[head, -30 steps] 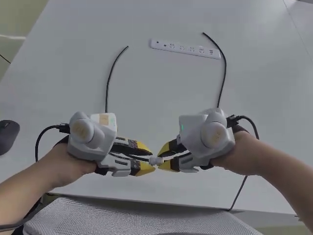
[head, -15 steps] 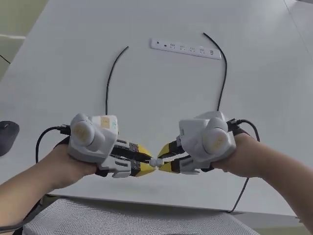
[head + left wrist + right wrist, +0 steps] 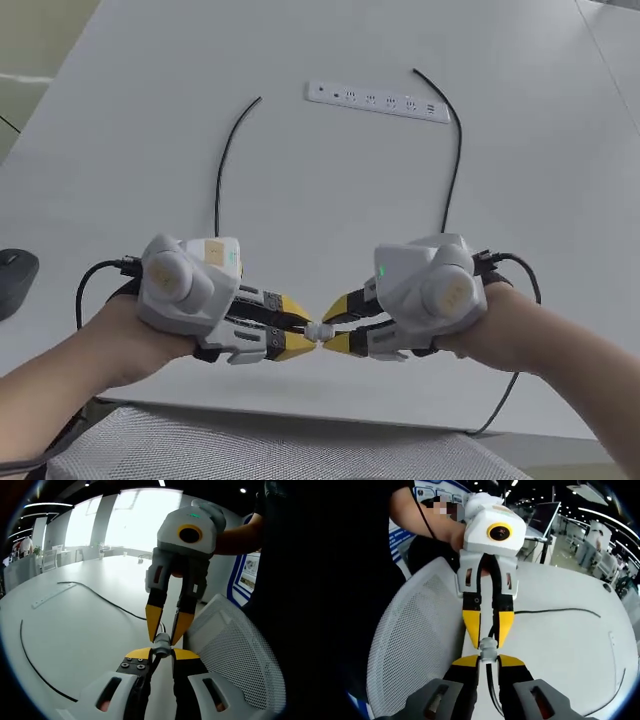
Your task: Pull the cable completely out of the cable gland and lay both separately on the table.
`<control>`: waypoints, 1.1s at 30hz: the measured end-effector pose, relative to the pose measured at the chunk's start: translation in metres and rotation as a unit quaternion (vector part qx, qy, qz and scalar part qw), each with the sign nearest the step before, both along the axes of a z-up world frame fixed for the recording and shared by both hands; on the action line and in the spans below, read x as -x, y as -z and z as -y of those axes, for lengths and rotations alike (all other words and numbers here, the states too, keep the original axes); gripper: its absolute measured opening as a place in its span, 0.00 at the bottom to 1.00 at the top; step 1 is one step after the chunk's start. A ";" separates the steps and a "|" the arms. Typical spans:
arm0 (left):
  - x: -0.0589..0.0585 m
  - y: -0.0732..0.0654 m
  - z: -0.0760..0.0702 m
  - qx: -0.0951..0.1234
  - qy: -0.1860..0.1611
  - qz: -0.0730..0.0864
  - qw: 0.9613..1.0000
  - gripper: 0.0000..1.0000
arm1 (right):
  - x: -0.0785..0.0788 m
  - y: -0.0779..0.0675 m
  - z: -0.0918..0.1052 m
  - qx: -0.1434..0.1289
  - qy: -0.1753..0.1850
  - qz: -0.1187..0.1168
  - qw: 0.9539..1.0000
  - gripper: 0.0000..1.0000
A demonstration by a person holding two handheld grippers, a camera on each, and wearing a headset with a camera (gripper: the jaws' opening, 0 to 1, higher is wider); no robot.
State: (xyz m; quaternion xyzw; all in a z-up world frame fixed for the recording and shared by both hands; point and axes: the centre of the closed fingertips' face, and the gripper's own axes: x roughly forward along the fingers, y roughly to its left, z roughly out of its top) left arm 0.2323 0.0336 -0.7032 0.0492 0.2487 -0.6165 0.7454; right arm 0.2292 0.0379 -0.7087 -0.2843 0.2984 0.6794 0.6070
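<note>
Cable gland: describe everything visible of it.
The cable gland is a small whitish-grey piece with a round body, plastic by its look. It is held off the white table, near the table's front edge, pinched between the yellow tips of the left gripper and the right gripper, which meet it from opposite sides. The thin black cable runs through it and shows on both sides.

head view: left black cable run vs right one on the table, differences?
The left cable run bows leftward; the right cable run bows rightward. The left one ends left of the power strip; the right one rounds its right end and stops beyond it. Both are thin, black and lie on the table, running behind the left gripper and right gripper.
</note>
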 end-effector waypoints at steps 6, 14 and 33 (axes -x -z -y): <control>0.000 -0.001 0.001 -0.006 0.006 0.009 1.000 0.15 | -0.002 -0.005 0.003 -0.029 0.056 -0.061 0.996 0.14; -0.001 -0.003 0.003 -0.012 0.014 0.034 0.999 0.15 | -0.011 -0.014 0.010 -0.085 0.139 -0.194 0.967 0.19; -0.011 -0.007 0.005 -0.027 0.030 0.061 0.997 0.15 | -0.011 -0.016 0.006 -0.108 0.194 -0.382 0.897 0.14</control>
